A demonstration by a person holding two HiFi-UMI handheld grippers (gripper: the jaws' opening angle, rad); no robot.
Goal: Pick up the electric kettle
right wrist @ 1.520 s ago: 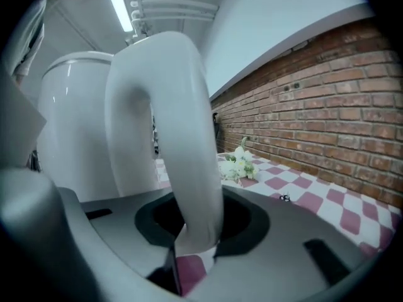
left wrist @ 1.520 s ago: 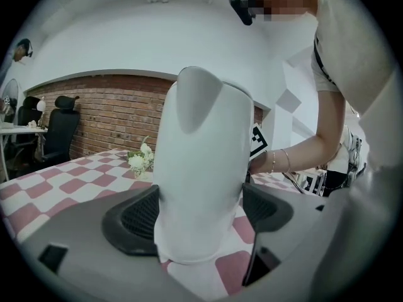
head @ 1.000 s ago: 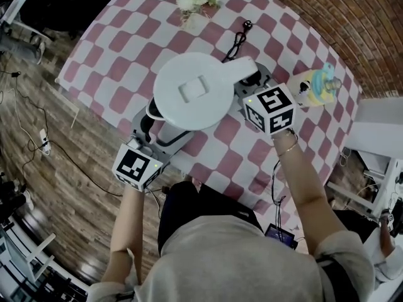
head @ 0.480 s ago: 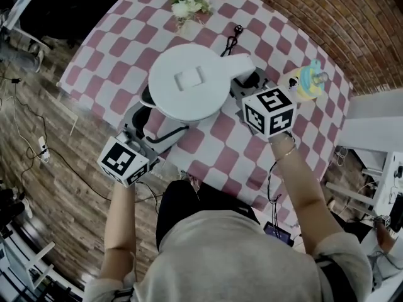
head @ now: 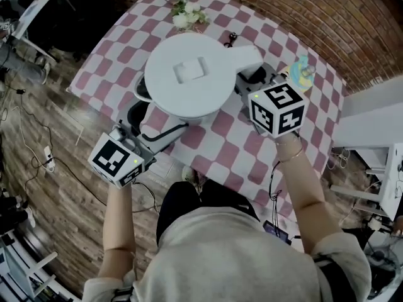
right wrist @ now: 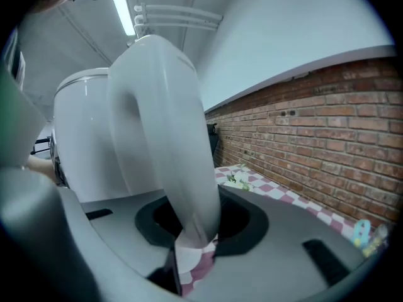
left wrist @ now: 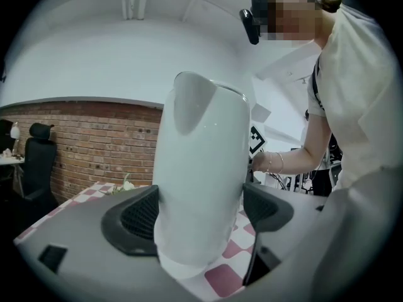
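Note:
A white electric kettle (head: 192, 74) hangs above the checkered table (head: 233, 150), held from both sides. My left gripper (head: 143, 115) is shut on the kettle's body (left wrist: 201, 181), and its dark pads (left wrist: 140, 216) press the rounded sides below the spout. My right gripper (head: 252, 80) is shut on the kettle's handle (right wrist: 164, 137), which runs down between its jaws (right wrist: 195, 222). In the head view the round lid faces up and hides most of both grippers' jaws. The kettle's bottom edge shows clear of the cloth in the left gripper view.
A small vase of white flowers (head: 186, 14) stands at the table's far edge, with a black cable (head: 230, 39) beside it. A yellow and teal toy (head: 299, 74) sits at the right. A brick wall (right wrist: 327, 137) runs behind the table, and a black chair (left wrist: 38, 162) stands off to the left.
Both grippers have risen with the kettle, which now looks larger and nearer in the head view. The table and the things on it have stayed put.

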